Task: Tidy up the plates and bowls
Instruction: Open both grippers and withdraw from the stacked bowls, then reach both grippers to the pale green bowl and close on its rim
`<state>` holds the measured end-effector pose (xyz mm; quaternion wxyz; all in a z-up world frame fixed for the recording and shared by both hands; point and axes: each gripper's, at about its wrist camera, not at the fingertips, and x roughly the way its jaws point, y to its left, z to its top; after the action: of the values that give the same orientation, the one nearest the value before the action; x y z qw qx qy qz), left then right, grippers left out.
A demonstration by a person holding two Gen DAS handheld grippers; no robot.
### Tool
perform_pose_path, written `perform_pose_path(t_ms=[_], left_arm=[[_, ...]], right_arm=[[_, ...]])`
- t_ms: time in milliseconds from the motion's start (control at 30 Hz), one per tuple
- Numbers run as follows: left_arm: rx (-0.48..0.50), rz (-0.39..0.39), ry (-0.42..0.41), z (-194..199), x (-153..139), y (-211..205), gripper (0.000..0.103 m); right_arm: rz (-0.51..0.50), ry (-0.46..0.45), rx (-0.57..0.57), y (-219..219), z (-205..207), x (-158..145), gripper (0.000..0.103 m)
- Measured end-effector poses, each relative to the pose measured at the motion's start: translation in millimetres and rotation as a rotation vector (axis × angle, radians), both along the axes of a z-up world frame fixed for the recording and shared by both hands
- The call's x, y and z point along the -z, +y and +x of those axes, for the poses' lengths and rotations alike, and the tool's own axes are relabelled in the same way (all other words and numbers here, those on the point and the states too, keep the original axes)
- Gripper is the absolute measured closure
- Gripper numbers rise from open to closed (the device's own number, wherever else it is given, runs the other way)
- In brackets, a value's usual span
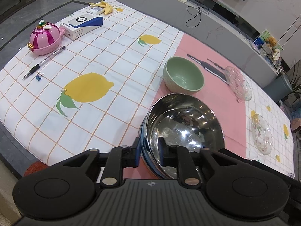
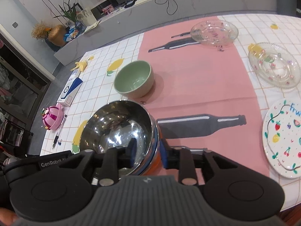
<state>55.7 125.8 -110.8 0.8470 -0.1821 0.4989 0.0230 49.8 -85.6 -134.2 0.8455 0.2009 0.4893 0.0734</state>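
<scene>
A shiny steel bowl point(image 1: 184, 124) point(image 2: 120, 128) stands on the pink cloth near the table's front, with layered rims and an orange base showing beneath it. My left gripper point(image 1: 149, 150) straddles its near rim, one pad outside and one inside, with slack between them. My right gripper point(image 2: 147, 152) straddles the rim the same way, its pads apart from the wall. Beyond the steel bowl sits a green bowl point(image 1: 183, 75) point(image 2: 134, 79), upright and empty. Two clear glass plates point(image 1: 238, 82) point(image 1: 262, 133) point(image 2: 214, 32) point(image 2: 274, 66) lie to the right. A white fruit-painted plate point(image 2: 282, 137) lies nearest on the right.
On the lemon-print cloth to the left are a pink toy case point(image 1: 45, 37), a pen point(image 1: 43, 62), a blue binder clip point(image 1: 39, 75), a white and blue box point(image 1: 80, 24) and a banana peel point(image 1: 103, 6). A grey counter point(image 1: 216, 18) with cables runs behind the table.
</scene>
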Motion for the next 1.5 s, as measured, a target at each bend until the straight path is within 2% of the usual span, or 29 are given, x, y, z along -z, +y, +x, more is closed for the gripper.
perform_pose_path(t_ms=[200, 400, 767, 867, 1133, 1200, 1367, 1500], left_arm=[[0.019, 0.033, -0.061, -3.0, -16.2, -1.6, 0.071], [0.059, 0.051, -0.126, 0.6, -33.7, -2.5, 0.068], [0.115, 0.055, -0.172, 22.9, -46.3, 0.2, 0.065], [0.133, 0.051, -0.174, 31.3, -45.0, 2.1, 0.064], [0.159, 0.027, -0.163, 62.9, -35.0, 10.0, 0.052], [0.166, 0.018, -0.161, 72.6, -31.5, 11.0, 0.05], [0.184, 0.004, -0.148, 96.6, -19.6, 11.6, 0.05], [0.241, -0.031, -0.112, 118.7, -5.6, 12.7, 0.049]], right_arm=[[-0.011, -0.029, 0.008, -3.7, -1.9, -9.5, 0.067], [-0.016, -0.071, 0.006, -6.1, -0.2, -23.0, 0.062], [-0.029, -0.093, 0.019, -10.7, 21.0, -34.1, 0.06], [-0.029, -0.091, 0.025, -12.6, 29.8, -33.6, 0.059], [-0.007, -0.044, 0.068, -21.2, 57.1, -16.6, 0.056], [0.01, -0.031, 0.079, -23.1, 64.6, -11.1, 0.052], [0.017, 0.001, 0.093, -20.3, 87.0, 1.4, 0.051], [0.013, 0.023, 0.076, -10.8, 106.3, 11.5, 0.051]])
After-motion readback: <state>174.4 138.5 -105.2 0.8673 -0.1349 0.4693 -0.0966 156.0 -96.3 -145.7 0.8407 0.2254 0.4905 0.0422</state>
